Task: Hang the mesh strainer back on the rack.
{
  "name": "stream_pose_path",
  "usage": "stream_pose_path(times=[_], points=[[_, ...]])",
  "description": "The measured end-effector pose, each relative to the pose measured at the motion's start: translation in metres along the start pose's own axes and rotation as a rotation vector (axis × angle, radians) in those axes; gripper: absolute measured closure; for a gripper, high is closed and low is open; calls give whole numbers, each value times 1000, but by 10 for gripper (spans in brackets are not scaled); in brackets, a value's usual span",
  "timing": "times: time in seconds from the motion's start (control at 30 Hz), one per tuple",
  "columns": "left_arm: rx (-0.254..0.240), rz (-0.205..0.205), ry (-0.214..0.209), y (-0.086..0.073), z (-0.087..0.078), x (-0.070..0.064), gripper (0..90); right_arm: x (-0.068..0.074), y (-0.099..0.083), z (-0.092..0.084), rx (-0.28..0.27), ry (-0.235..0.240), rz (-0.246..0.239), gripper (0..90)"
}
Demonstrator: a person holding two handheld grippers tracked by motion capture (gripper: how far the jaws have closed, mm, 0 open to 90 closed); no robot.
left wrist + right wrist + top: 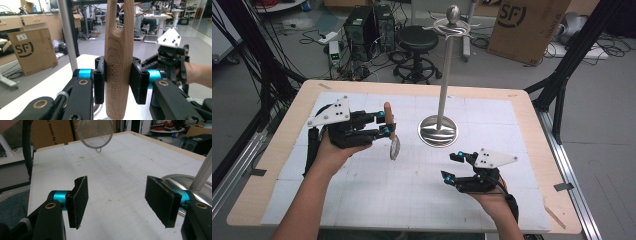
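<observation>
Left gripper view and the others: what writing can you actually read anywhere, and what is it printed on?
"KITCHEN TOOL": burned into the wooden handle clamped in the left hand-held gripper.
"SF": logo on the cardboard box on the floor.
"Hands by J...": partial print on a cardboard box in the right gripper view.
White label on the SF box: too small to read.

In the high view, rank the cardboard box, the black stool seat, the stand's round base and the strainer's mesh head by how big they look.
1. cardboard box, cropped by the frame
2-3. black stool seat and stand's round base: too alike to rank, and the stool sits farther off
4. strainer's mesh head
</observation>
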State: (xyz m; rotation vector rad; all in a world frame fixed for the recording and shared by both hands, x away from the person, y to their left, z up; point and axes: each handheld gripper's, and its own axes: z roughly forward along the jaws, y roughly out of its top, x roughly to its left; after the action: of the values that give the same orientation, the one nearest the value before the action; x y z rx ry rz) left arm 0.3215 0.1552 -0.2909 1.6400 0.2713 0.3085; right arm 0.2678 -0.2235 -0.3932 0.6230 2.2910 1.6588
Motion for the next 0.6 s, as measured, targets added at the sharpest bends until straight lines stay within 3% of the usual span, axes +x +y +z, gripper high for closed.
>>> stream_pose_path(times=[0.1,0.6], points=[[5,2,6,6,0,5,685,0,1,1,-1,6,3,341],[21,7,-42,35,15,20,685,-1,1,0,1,9,4,330]])
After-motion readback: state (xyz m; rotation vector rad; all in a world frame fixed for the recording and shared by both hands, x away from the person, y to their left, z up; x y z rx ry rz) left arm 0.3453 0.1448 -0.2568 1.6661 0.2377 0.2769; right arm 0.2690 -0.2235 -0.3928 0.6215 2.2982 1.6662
